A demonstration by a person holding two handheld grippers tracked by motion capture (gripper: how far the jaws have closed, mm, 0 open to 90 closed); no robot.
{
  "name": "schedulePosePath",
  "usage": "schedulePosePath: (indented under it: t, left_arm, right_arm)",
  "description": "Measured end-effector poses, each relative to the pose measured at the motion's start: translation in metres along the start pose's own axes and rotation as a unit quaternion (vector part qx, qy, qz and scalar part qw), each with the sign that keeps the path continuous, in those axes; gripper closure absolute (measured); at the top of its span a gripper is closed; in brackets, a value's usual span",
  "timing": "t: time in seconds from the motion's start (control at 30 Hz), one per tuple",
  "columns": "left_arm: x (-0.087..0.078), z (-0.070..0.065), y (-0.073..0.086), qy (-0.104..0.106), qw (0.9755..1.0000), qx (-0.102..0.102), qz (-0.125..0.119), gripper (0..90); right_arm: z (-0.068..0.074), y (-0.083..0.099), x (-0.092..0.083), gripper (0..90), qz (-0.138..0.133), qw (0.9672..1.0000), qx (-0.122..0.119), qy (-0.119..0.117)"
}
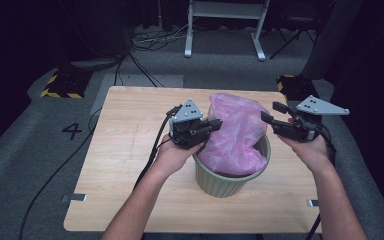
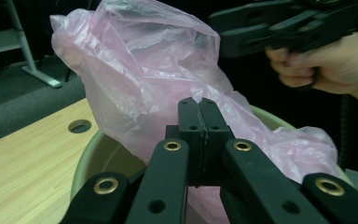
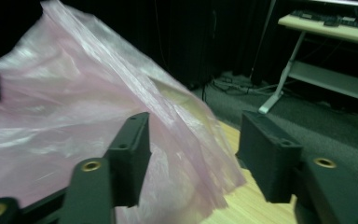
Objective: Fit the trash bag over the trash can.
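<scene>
Two tongs: left (image 2: pixel 199 109) clamps the pink bag (image 1: pixel 232 132), right (image 3: pixel 196 154) gapes wide.

Bin (image 1: pixel 232 181) sits lower centre-right on table (image 1: pixel 125 165). Bag (image 1: pixel 235 132) stands in the bin, rising above its rim toward upper centre. Left gripper (image 1: pixel 215 125) at the bag's left edge, touching it. Right gripper (image 1: pixel 272 116) just right of the bag, over the bin's right rim. Desk frame (image 1: pixel 225 25) on floor beyond the table, top centre.
</scene>
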State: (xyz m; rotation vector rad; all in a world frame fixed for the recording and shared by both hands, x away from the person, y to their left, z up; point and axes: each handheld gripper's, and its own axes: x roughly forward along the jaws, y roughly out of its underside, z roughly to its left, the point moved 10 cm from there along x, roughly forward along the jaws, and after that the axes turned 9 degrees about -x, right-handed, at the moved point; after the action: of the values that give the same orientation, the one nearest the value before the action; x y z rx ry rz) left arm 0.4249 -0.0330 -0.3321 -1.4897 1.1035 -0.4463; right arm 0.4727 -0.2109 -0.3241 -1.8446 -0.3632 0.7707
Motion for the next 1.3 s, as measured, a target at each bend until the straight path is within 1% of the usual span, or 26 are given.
schedulePosePath:
  t: [0.03,0.1,0.13,0.17,0.23,0.27,0.33,0.4,0.43,0.5,0.53,0.63,0.67,0.7,0.73,0.8,0.83,0.87,0.93,1.0,1.07,1.1,1.13,1.2,1.27,1.3]
  left_arm:
    - [0.000,0.000,0.000,0.002,1.0000,-0.004,-0.001,89.7]
    - [-0.001,0.001,0.000,0.002,1.0000,-0.007,0.000,89.7]
    - [-0.001,0.001,0.000,0.002,1.0000,-0.007,0.001,89.7]
    - [-0.002,0.001,0.000,0.003,1.0000,-0.008,0.000,89.6]
    - [-0.003,0.002,-0.001,0.001,0.9999,-0.010,-0.002,89.6]
    - [-0.005,0.004,-0.001,-0.002,0.9999,-0.011,-0.001,89.5]
    - [-0.007,0.008,0.000,-0.003,0.9997,-0.024,-0.002,88.9]
    - [-0.010,0.011,0.001,0.002,0.9993,-0.037,0.000,83.1]
    - [-0.011,0.012,0.001,0.006,0.9988,-0.048,-0.001,75.9]
    - [-0.016,0.016,0.000,0.011,0.9971,-0.076,-0.004,63.0]
    - [-0.019,0.018,-0.001,0.010,0.9962,-0.086,-0.009,57.3]
    - [-0.028,0.022,-0.008,0.017,0.9937,-0.108,-0.024,48.5]
    - [-0.030,0.021,-0.011,0.024,0.9930,-0.113,-0.027,48.1]
    - [-0.034,0.019,-0.014,0.037,0.9918,-0.118,-0.032,46.9]
    - [-0.036,0.016,-0.018,0.045,0.9907,-0.122,-0.040,45.9]
    - [-0.036,0.012,-0.022,0.050,0.9902,-0.124,-0.042,43.9]
    - [-0.034,0.011,-0.022,0.050,0.9900,-0.127,-0.036,42.7]
    - [-0.031,0.007,-0.023,0.055,0.9898,-0.128,-0.030,41.1]
    - [-0.026,-0.001,-0.023,0.060,0.9908,-0.119,-0.022,40.8]
    - [-0.019,-0.010,-0.024,0.068,0.9905,-0.119,-0.011,39.9]
    - [-0.011,-0.017,-0.025,0.070,0.9902,-0.121,-0.002,38.9]
    - [-0.007,-0.020,-0.025,0.066,0.9903,-0.122,0.006,38.8]
    - [-0.002,-0.021,-0.025,0.058,0.9908,-0.121,0.012,38.0]
    - [0.005,-0.025,-0.025,0.060,0.9911,-0.117,0.023,37.8]
    - [0.012,-0.028,-0.024,0.050,0.9921,-0.110,0.034,38.2]
    - [0.016,-0.030,-0.024,0.053,0.9916,-0.111,0.039,39.5]
  right_arm:
    - [0.002,0.001,0.005,46.8,0.009,0.9999,-0.004,-0.001]
    - [0.005,0.001,0.011,56.0,0.017,0.9998,-0.015,0.001]
    - [0.007,0.002,0.013,61.9,0.020,0.9996,-0.017,-0.003]
    - [0.009,0.002,0.014,72.4,0.024,0.9994,-0.024,-0.002]
    - [0.016,0.002,0.012,85.8,0.018,0.9994,-0.022,-0.020]
    - [0.019,0.001,0.010,89.3,0.014,0.9993,-0.020,-0.029]
    - [0.029,-0.002,0.002,90.0,-0.004,0.9977,-0.005,-0.067]
    - [0.039,-0.004,-0.005,90.0,-0.014,0.9950,0.001,-0.099]
    - [0.045,-0.005,-0.009,90.0,-0.019,0.9933,0.001,-0.114]
    - [0.060,-0.004,-0.016,90.0,-0.020,0.9898,0.002,-0.141]
    - [0.067,-0.004,-0.019,90.0,-0.022,0.9883,-0.006,-0.151]
    - [0.087,0.000,-0.028,90.0,-0.022,0.9836,-0.018,-0.178]
    - [0.091,0.002,-0.030,90.0,-0.019,0.9834,-0.024,-0.179]
    - [0.094,0.003,-0.032,90.0,-0.018,0.9830,-0.029,-0.180]
    - [0.098,0.005,-0.034,90.0,-0.020,0.9816,-0.033,-0.187]
    - [0.102,0.006,-0.035,90.0,-0.020,0.9813,-0.037,-0.188]
    - [0.104,0.006,-0.036,90.0,-0.023,0.9802,-0.037,-0.193]
    - [0.107,0.005,-0.036,90.0,-0.029,0.9789,-0.039,-0.198]
    - [0.111,0.004,-0.035,90.0,-0.028,0.9784,-0.045,-0.200]
    - [0.116,0.002,-0.032,90.0,-0.028,0.9773,-0.050,-0.204]
    - [0.120,0.001,-0.028,89.8,-0.023,0.9780,-0.057,-0.199]
    - [0.121,0.000,-0.026,89.6,-0.019,0.9785,-0.061,-0.196]
    - [0.123,0.000,-0.023,89.4,-0.018,0.9786,-0.061,-0.196]
    - [0.125,-0.002,-0.020,89.4,-0.017,0.9793,-0.059,-0.193]
    - [0.127,-0.004,-0.018,89.4,-0.020,0.9789,-0.058,-0.195]
    - [0.129,-0.006,-0.018,89.4,-0.022,0.9785,-0.058,-0.197]
